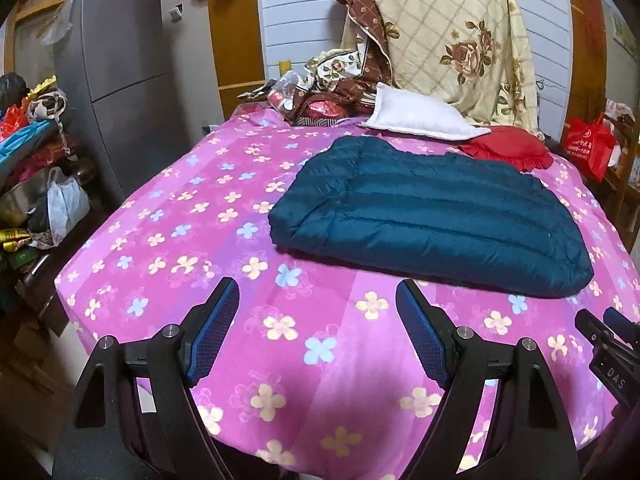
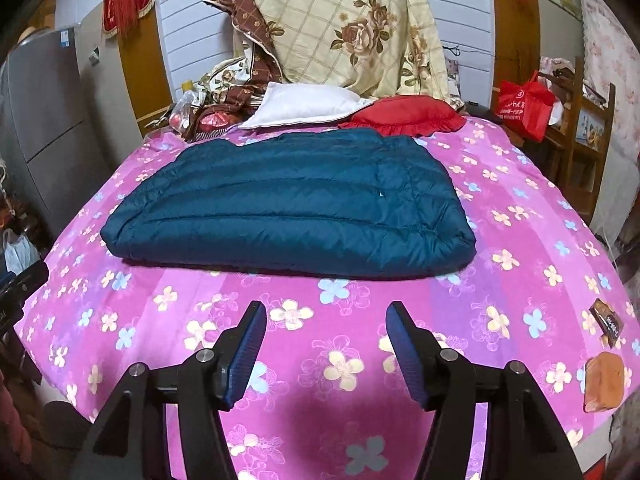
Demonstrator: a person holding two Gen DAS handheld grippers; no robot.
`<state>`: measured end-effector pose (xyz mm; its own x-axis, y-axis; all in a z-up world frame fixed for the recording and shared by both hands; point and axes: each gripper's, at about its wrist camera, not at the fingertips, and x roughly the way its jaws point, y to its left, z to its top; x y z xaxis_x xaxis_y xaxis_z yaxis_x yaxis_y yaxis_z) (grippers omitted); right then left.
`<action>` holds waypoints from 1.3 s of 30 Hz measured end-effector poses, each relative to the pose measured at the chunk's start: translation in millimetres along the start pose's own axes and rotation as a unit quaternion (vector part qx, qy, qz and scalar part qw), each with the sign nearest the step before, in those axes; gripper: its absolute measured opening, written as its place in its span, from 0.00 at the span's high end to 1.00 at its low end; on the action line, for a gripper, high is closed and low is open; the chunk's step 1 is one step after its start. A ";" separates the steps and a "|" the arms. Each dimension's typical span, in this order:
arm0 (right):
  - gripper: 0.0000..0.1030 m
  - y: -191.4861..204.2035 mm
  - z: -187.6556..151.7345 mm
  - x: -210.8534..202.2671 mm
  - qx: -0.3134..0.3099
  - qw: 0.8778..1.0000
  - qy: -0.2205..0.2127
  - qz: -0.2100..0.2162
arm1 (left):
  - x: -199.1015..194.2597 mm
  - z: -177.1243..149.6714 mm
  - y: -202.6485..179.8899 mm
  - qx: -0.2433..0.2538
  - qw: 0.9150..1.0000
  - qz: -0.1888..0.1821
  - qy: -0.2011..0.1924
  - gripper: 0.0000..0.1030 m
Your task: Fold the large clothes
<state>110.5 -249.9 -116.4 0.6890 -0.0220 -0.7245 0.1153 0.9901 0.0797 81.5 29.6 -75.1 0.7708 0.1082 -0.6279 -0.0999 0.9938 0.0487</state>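
A dark teal quilted down jacket (image 1: pixel 432 216) lies folded into a flat rectangle on the pink flowered bedspread (image 1: pixel 200 220); it also shows in the right wrist view (image 2: pixel 288 204). My left gripper (image 1: pixel 318 296) is open and empty, above the bedspread a little in front of the jacket's near edge. My right gripper (image 2: pixel 326 312) is open and empty, just short of the jacket's near edge. The right gripper's tip shows at the right edge of the left wrist view (image 1: pixel 608 332).
A white pillow (image 2: pixel 304 108) and a red cushion (image 2: pixel 404 120) lie behind the jacket, with a floral quilt (image 2: pixel 352 28) piled against the wall. A grey fridge (image 1: pixel 116 68) and clutter stand left of the bed. A red bag (image 2: pixel 524 104) hangs right. Small packets (image 2: pixel 604 384) lie near the bed's right corner.
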 end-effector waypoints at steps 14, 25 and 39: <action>0.42 -1.6 -5.1 7.7 -0.005 1.000 0.015 -0.001 | 9.0 -3.7 -6.1 0.006 0.999 -0.024 0.029 0.21; 0.42 -5.4 -5.9 18.1 0.003 1.000 0.028 -0.004 | 21.9 -5.2 -7.8 0.004 0.998 -0.030 0.050 0.21; 0.42 -14.8 -4.3 36.7 0.017 0.999 0.045 -0.003 | 46.0 -7.1 -9.1 0.008 0.997 -0.024 0.072 0.21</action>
<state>130.9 -264.7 -147.1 0.6213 -0.0132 -0.7834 0.1434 0.9849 0.0972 113.4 25.3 -109.9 0.6764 0.0567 -0.7343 -0.0536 0.9982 0.0277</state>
